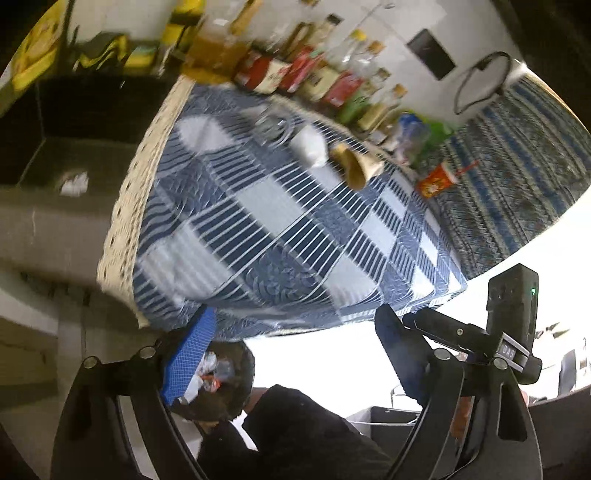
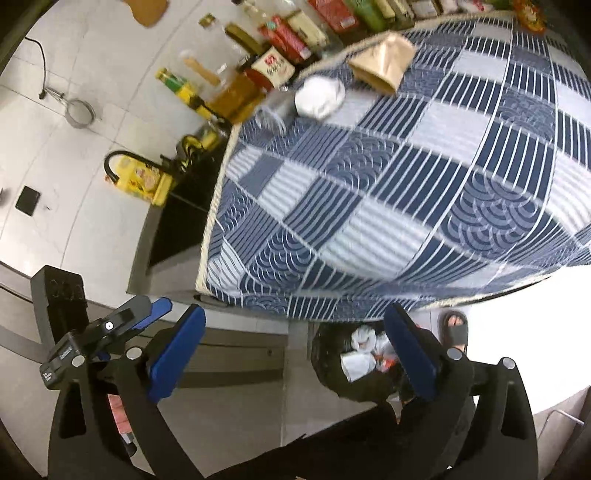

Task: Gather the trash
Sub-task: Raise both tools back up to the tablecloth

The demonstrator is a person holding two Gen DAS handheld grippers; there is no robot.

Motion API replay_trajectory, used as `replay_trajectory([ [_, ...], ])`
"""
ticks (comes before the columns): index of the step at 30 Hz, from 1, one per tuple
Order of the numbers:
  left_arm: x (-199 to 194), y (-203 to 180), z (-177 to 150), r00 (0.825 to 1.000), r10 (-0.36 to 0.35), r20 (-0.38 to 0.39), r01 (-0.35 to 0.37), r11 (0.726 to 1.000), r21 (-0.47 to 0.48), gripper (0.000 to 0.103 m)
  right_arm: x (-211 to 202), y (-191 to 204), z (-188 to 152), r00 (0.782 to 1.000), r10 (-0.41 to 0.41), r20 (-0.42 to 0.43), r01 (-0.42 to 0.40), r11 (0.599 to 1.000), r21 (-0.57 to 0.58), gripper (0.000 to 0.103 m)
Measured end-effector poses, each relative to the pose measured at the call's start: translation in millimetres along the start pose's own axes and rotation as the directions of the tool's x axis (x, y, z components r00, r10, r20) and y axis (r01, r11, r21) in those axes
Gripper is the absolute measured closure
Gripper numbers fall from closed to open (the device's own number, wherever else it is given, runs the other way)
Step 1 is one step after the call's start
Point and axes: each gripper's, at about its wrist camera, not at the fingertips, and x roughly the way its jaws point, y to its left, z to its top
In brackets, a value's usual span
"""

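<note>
A blue-and-white patterned cloth covers the table (image 1: 280, 236) (image 2: 406, 192). At its far side lie a crumpled white wad (image 1: 309, 144) (image 2: 320, 96), a brown paper bag (image 1: 355, 166) (image 2: 384, 61) and clear plastic wrap (image 1: 271, 125) (image 2: 271, 110). A black trash bin (image 1: 225, 384) (image 2: 354, 365) with white scraps inside stands on the floor below the table's near edge. My left gripper (image 1: 295, 354) is open and empty above the bin. My right gripper (image 2: 295, 350) is open and empty beside the bin.
Bottles and boxes (image 1: 314, 74) (image 2: 295, 33) line the table's far edge. A red cup (image 1: 437, 181) stands on a second patterned cloth. A dark sink (image 1: 74, 129) (image 2: 184, 214) with a white scrap (image 1: 72, 182) lies left. A sandalled foot (image 2: 456, 326) is near the bin.
</note>
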Motion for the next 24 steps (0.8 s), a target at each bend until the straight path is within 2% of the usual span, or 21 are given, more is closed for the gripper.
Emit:
replay_trajectory([
  [3, -4.1, -14.8, 8.7, 1.000, -0.007, 0.015, 0.006, 0.999, 0.045, 0.011, -16.7, 0.1, 10.9, 0.999, -0.002, 0.054, 0.003, 1.000, -0.008, 0.005],
  [5, -3.6, -24.9, 16.9, 1.000, -0.002, 0.024, 0.000, 0.997, 0.073, 0.010, -28.3, 0.1, 19.3, 0.995, -0.031, 0.098, 0.033, 0.999, -0.017, 0.005],
  [9, -0.7, -44.9, 38.6, 0.999, -0.010, 0.030, 0.007, 0.993, 0.118, 0.007, -41.3, -2.2, 40.5, 0.989, -0.051, 0.137, 0.060, 0.997, -0.058, 0.005],
  [14, 11.1, -67.5, 67.4, 0.999, 0.028, 0.036, -0.034, 0.983, 0.179, 0.007, -54.3, -3.0, 75.2, 0.975, -0.107, 0.195, 0.139, 0.978, -0.155, 0.005],
  [18, 30.0, -80.9, 90.6, 0.998, 0.060, 0.026, -0.064, 0.973, 0.220, 0.007, -58.3, -7.7, 107.8, 0.958, -0.155, 0.242, 0.213, 0.949, -0.234, 0.005],
  [21, 49.0, -93.3, 108.4, 0.998, 0.056, 0.000, -0.055, 0.970, 0.236, 0.007, -51.4, -18.4, 128.6, 0.959, -0.163, 0.233, 0.222, 0.941, -0.256, 0.005],
  [24, 66.6, -102.5, 120.4, 0.996, 0.084, -0.011, -0.078, 0.966, 0.245, 0.007, -37.3, -28.3, 148.9, 0.965, -0.165, 0.203, 0.220, 0.932, -0.287, 0.005],
])
